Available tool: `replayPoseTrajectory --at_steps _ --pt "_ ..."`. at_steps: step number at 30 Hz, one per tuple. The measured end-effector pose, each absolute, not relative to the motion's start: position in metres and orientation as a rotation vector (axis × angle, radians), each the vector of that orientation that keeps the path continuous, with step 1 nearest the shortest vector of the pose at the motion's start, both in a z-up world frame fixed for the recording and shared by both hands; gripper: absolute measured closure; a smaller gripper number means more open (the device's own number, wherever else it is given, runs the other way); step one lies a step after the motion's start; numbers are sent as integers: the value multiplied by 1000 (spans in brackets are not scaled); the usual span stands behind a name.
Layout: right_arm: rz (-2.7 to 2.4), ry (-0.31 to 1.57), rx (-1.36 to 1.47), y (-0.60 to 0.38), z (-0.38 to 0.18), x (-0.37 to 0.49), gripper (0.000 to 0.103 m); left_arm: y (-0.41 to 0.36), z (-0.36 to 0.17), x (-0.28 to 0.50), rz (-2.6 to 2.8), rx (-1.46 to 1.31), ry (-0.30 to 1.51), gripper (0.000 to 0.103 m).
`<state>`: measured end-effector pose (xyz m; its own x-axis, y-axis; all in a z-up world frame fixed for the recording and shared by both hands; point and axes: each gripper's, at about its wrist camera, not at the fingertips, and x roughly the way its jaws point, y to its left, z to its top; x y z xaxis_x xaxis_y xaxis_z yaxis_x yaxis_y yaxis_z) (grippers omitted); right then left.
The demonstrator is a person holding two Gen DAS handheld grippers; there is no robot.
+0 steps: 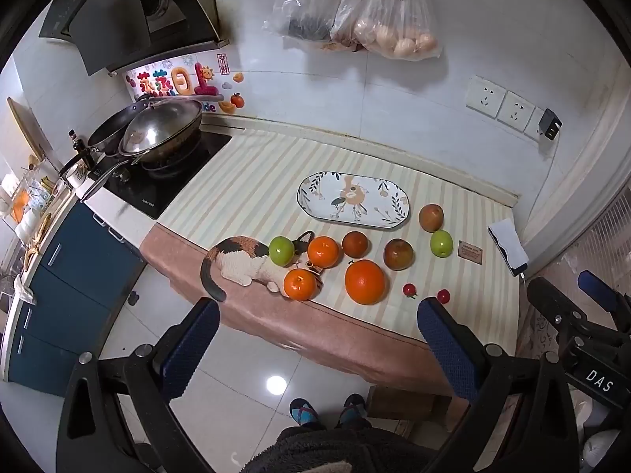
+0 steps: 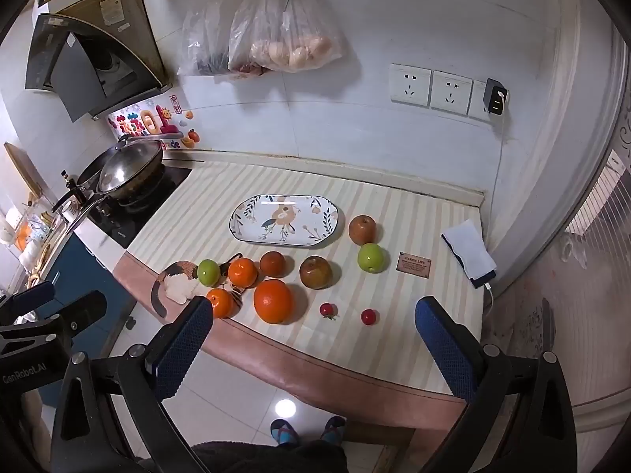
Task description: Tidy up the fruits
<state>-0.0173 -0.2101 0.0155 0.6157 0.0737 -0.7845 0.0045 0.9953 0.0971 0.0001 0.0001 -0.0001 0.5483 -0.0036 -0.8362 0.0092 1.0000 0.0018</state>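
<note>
1. Nearest the lens in each wrist view are the blue-padded fingers: the left claw (image 1: 315,339) and the right claw (image 2: 313,335) both stand wide apart and hold nothing, hanging over the floor just short of the worktop (image 2: 394,339) edge. Judged from this, no fruit has yet been picked up, and the wide spread suits the larger fruits.

2. Fruits lie loose on the striped cloth, none on the plate (image 2: 244,216). That oval patterned plate sits bare behind them, toward the wall, and is the likely collecting place.

3. Front row: a large orange (image 2: 273,301) near the cloth's edge, with 2 small red fruits (image 2: 327,310) (image 2: 368,316) to its right, well apart from each other.

4. Left cluster: 2 small oranges (image 1: 299,284) (image 1: 323,252) and a green apple (image 1: 281,250) rest on or against the cat-shaped mat (image 1: 236,264), close together. Judgement: a claw entering here risks nudging a neighbour.

5. Middle and right: 3 brownish fruits (image 2: 272,264) (image 2: 314,272) (image 2: 362,229) and a second green apple (image 2: 370,258), the last 2 just beside each other near the plate's right end.

6. Off to the side, a small label card (image 2: 414,266) and a phone on its cable (image 2: 469,254) lie clear of the fruit.

7. Round fruits may roll if pushed; the large orange, nearest both claws and free-standing, appears the easiest first grasp.
</note>
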Motion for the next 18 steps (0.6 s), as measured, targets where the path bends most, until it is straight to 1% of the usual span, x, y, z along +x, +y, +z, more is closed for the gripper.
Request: replayPoseTrajectory --at_steps 18 --pt "40 911 86 -204 16 -17 0 0 0 0 -7 10 992 0"
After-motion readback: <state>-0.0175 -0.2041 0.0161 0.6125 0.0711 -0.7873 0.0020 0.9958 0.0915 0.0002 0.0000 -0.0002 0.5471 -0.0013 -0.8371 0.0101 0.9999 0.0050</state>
